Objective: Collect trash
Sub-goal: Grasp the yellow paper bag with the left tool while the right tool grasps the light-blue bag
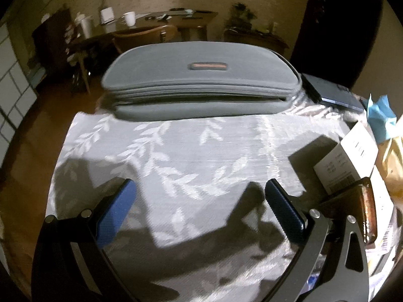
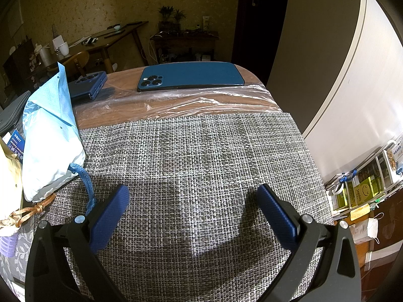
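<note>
Both tools (image 1: 200, 185) (image 2: 192, 190) apparently empty, agape.

A wall (image 2: 75, 5) with yellowish patterned paper is seen at the back of the room, and a dark door (image 2: 259, 20) is set in it beside a plain white wall (image 2: 340, 63). A long wooden table (image 2: 105, 40) with a white mug (image 2: 63, 48) and a wooden chair (image 2: 78, 61) is placed in front of the papered wall, and potted plants (image 2: 172, 15) are kept on a low dark cabinet (image 2: 186, 40) next to it. A brown wooden floor (image 1: 37, 115) is shown at the left, bright light is thrown across the near bench (image 2: 176, 100), and a rack of boxes (image 2: 365, 186) is stood low down by the white wall.
</note>
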Demonstrator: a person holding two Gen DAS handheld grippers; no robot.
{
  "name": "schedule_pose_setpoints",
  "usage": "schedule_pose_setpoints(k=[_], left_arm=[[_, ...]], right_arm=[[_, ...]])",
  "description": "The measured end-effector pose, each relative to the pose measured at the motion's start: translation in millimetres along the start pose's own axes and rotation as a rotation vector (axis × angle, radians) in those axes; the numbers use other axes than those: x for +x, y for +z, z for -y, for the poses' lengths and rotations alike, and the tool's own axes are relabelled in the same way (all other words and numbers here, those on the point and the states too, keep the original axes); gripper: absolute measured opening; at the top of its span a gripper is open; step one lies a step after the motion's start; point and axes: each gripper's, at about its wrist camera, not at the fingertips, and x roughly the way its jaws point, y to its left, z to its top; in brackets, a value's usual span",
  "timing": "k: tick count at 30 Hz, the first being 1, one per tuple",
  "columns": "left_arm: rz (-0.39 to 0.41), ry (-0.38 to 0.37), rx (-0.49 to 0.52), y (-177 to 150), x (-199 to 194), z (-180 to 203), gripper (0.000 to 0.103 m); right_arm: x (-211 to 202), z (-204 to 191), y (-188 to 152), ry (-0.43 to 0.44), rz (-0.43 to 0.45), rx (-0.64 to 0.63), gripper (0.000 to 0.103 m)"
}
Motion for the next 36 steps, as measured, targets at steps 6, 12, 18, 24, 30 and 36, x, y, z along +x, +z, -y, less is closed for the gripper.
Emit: schedule_pose_setpoints(k=[6, 12, 18, 24, 30, 36], left_arm=[[0.129, -0.096, -0.069, 7.6, -61.7, -8.3, 0.102], [0.159, -0.387, -0.025, 17.3, -120.6, 41.4, 0.102], [0.019, -0.634, 0.033, 7.8, -110.3, 121.5, 0.102], [-0.118, -0.665, -0.017, -0.3, -69.1, 161.0, 0.102], [-0.206, -0.658, -0.042, -1.0, -37.2, 176.2, 0.102], [-0.216, -0.6, 0.0, 8.9, -24.2, 187.4, 0.102]], right_arm=[[-0.1, -0.2, 0.0, 0.0, 0.0, 0.0, 0.099], [-0.1, -0.6, 0.1, 0.0, 0.001, 0.0, 0.099], [0.1, -0.4, 0.4, 0.0, 0.0, 0.0, 0.099], [-8.3, 5.4, 8.5, 0.064, 0.002, 0.034, 0.099], [-34.5, -12.8, 43.2, 0.163, 0.1, -0.023, 0.099], [-35.9, -64.1, 75.7, 0.289, 0.084, -0.175, 0.099]])
